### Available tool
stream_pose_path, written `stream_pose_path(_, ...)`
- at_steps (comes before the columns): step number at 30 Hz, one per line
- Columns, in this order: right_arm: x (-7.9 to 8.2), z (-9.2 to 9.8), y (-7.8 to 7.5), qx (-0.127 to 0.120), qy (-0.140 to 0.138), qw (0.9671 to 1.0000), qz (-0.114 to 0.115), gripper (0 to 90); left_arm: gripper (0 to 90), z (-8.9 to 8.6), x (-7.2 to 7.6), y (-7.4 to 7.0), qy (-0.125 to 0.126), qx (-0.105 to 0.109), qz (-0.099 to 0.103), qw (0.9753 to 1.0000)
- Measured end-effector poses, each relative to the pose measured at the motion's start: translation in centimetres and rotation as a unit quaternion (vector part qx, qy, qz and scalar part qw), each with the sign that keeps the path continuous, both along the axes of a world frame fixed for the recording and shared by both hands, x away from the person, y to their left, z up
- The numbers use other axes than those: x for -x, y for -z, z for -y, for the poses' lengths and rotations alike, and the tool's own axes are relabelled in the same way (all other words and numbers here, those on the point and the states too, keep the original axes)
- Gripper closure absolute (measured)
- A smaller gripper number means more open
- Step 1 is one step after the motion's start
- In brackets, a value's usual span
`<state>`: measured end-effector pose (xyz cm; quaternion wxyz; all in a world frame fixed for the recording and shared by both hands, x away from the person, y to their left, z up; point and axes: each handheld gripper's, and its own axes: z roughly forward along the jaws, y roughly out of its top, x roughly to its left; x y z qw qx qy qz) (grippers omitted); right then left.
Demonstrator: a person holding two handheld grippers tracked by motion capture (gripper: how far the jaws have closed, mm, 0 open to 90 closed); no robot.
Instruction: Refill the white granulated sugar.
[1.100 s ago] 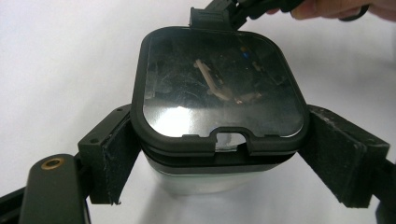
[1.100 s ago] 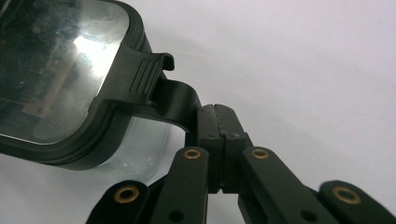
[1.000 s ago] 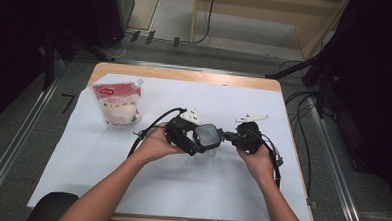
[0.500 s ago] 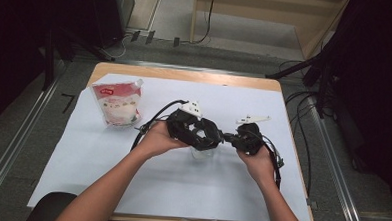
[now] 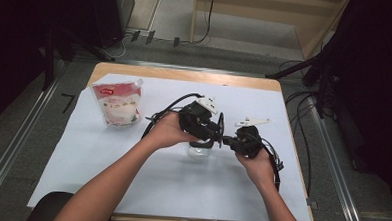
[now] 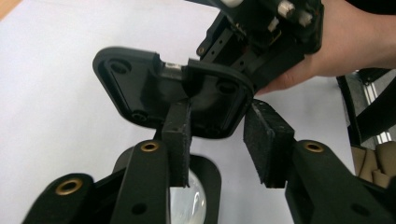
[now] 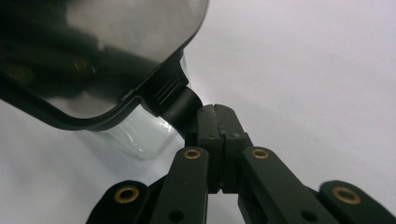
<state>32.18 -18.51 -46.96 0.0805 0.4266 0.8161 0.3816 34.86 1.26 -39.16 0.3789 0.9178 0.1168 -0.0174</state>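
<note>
A black rounded-square lid (image 6: 154, 84) hangs tilted above the table, and my right gripper (image 7: 215, 109) is shut on its small ribbed tab (image 7: 175, 100). Under it stands a clear glass container (image 7: 135, 135), seen in the high view (image 5: 198, 150) on the white sheet. My left gripper (image 6: 219, 144) is open. Its left pad (image 6: 178, 135) lies against the lid's face and its right pad (image 6: 266, 140) sits just past the lid's edge. In the high view the left gripper (image 5: 203, 125) and right gripper (image 5: 232, 140) meet over the container.
A red-and-white stand-up pouch (image 5: 116, 104) stands at the back left of the white sheet (image 5: 131, 177). Black cables (image 5: 166, 111) loop behind the left hand. The wooden table edge (image 5: 185, 74) runs along the far side.
My left gripper has shifted right and closed in on the lid held by the right gripper, now covering it from above. The right hand has barely moved.
</note>
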Motion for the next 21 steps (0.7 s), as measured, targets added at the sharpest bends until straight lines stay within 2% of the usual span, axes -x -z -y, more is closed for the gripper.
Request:
stream_pose_path(3, 0.2, 0.0, 0.1, -0.002, 0.003, 1.0000, -0.005, 90.0, 64.8, 0.6, 0.2, 0.5, 0.010, 0.002, -0.005, 0.9999)
stream_pose_path(8, 0.3, 0.0, 0.2, -0.007, 0.007, 0.9999, -0.010, 90.0, 64.7, 0.5, 0.3, 0.8, 0.009, 0.011, -0.014, 0.9998)
stream_pose_path(11, 0.5, 0.3, 0.2, -0.021, -0.002, 0.9996, -0.019, 90.0, 63.8, -0.2, 0.3, 0.8, 0.005, 0.018, -0.027, 0.9995)
stream_pose_path(13, 0.6, 0.3, 0.1, -0.019, -0.004, 0.9997, -0.014, 90.0, 63.1, -0.4, 0.3, 0.8, 0.005, 0.017, -0.030, 0.9994)
stream_pose_path(15, 0.9, 0.4, -0.1, -0.016, -0.005, 0.9998, -0.007, 90.0, 58.3, -0.8, 0.3, 0.7, -0.003, 0.021, -0.036, 0.9991)
stream_pose_path(16, 1.4, 0.8, -0.3, -0.024, -0.002, 0.9997, -0.002, 88.9, 51.7, -1.5, 0.2, 0.5, -0.006, 0.028, -0.049, 0.9984)
stream_pose_path(19, 2.1, 1.3, -0.7, -0.042, -0.007, 0.9991, -0.001, 81.8, 51.2, -2.3, 0.3, 0.3, -0.017, 0.033, -0.044, 0.9984)
stream_pose_path(20, 2.4, 1.4, -0.8, -0.045, -0.013, 0.9989, -0.001, 78.8, 51.3, -3.2, 0.3, 0.0, -0.025, 0.036, -0.040, 0.9982)
stream_pose_path(21, 2.4, 1.4, -0.8, -0.045, -0.013, 0.9989, -0.001, 78.8, 51.7, -3.2, 0.3, 0.0, -0.025, 0.036, -0.040, 0.9982)
